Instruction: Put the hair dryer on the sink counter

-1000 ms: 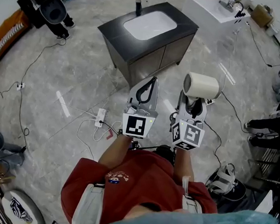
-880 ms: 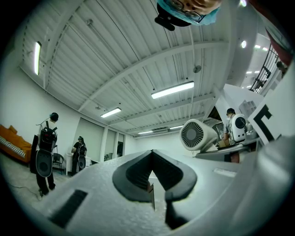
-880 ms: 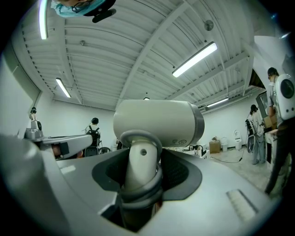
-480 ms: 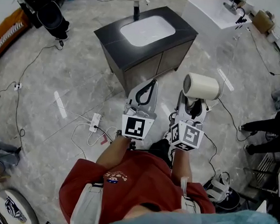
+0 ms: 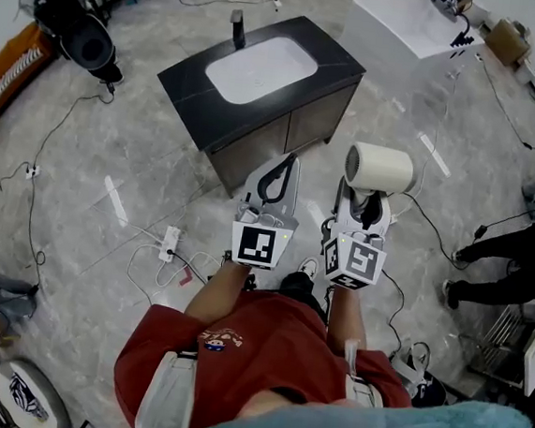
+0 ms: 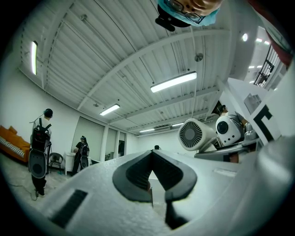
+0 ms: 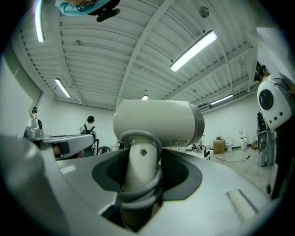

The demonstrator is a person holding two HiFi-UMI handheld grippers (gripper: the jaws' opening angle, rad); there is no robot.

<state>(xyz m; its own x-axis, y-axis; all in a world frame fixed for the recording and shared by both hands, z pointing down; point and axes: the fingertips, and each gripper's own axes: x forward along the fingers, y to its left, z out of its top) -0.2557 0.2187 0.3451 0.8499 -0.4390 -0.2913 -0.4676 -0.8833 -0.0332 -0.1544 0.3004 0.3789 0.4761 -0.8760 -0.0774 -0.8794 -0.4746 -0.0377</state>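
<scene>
Right hand-held gripper [image 5: 368, 201] grips the handle of the cream, fat-barrelled hair dryer [image 5: 383, 167]; left hand-held gripper [image 5: 284, 169] closed, empty.

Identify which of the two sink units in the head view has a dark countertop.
The nearer sink unit, ahead of the person: black top around a white basin, dark doors below. The far sink unit, upper right, is all white.

No legible text; tiny unreadable marks on hair dryer [image 7: 156, 122].
</scene>
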